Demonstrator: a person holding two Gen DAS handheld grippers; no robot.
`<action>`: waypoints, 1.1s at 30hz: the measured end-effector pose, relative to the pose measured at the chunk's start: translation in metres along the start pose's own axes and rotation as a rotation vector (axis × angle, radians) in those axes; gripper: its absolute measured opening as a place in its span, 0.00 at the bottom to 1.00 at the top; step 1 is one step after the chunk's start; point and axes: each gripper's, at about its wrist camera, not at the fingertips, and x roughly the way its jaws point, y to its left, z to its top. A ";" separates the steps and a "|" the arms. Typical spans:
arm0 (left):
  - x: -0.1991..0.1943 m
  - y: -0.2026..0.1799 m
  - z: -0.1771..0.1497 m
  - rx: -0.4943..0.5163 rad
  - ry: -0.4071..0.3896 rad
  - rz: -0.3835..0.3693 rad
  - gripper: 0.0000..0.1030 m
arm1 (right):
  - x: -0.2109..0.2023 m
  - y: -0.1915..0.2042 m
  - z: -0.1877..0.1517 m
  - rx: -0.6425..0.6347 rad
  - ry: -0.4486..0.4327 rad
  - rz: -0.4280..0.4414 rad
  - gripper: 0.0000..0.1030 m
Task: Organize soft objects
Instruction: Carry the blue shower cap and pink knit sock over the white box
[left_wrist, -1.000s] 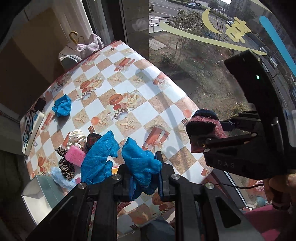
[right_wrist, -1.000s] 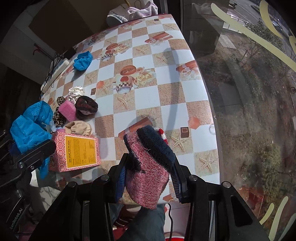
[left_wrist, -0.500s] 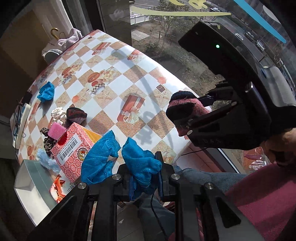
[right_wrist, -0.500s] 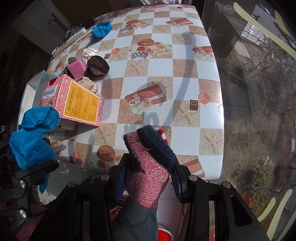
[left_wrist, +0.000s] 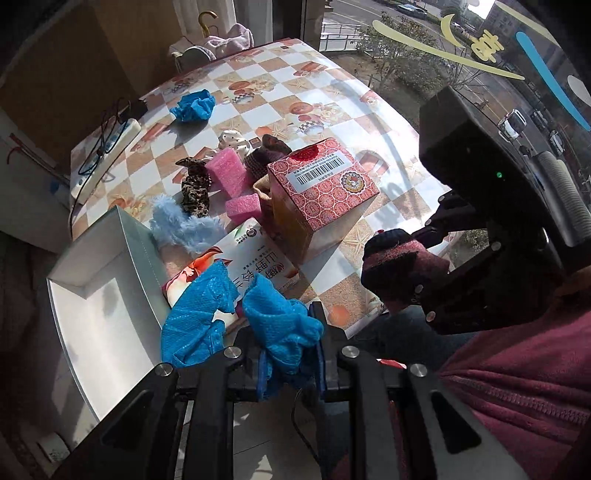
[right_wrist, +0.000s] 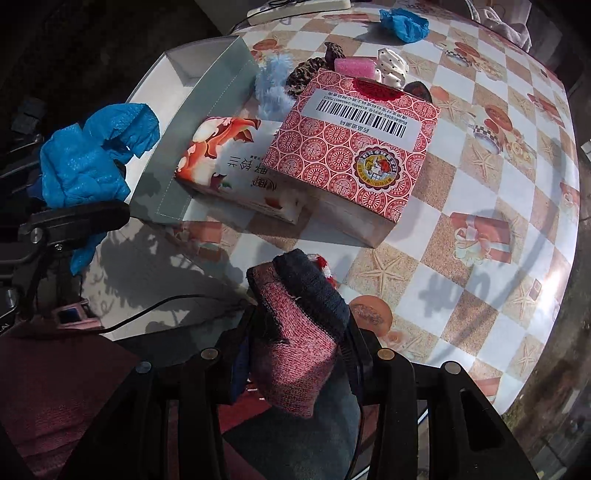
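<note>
My left gripper (left_wrist: 290, 354) is shut on a crumpled blue cloth (left_wrist: 280, 321) and hangs over the table's near edge, beside an open white box (left_wrist: 99, 314). My right gripper (right_wrist: 299, 354) is shut on a red and navy knitted sock (right_wrist: 295, 332), just off the table's near edge in front of a red patterned carton (right_wrist: 354, 147). In the left wrist view the sock (left_wrist: 399, 266) hangs at the right. In the right wrist view the blue cloth (right_wrist: 88, 155) is at the left next to the white box (right_wrist: 207, 110).
On the checked table (left_wrist: 332, 92) lie a tissue pack (left_wrist: 251, 258), the red carton (left_wrist: 321, 184), pink sponges (left_wrist: 229, 173), a leopard scrunchie (left_wrist: 195, 188), a pale blue fluffy item (left_wrist: 177, 225) and another blue cloth (left_wrist: 194, 105). A power strip (left_wrist: 107, 155) lies far left.
Both grippers have swung along the table toward the end with the white box and cartons, each keeping its cloth. The right gripper has rolled, so its view has turned.
</note>
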 end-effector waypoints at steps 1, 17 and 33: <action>-0.001 0.011 -0.005 -0.024 -0.001 0.005 0.21 | 0.002 0.009 0.006 -0.028 0.004 -0.001 0.43; -0.008 0.149 -0.080 -0.432 -0.026 0.164 0.21 | 0.003 0.134 0.106 -0.351 -0.022 -0.113 0.43; 0.016 0.209 -0.132 -0.673 -0.004 0.209 0.21 | 0.025 0.202 0.148 -0.485 0.001 -0.190 0.43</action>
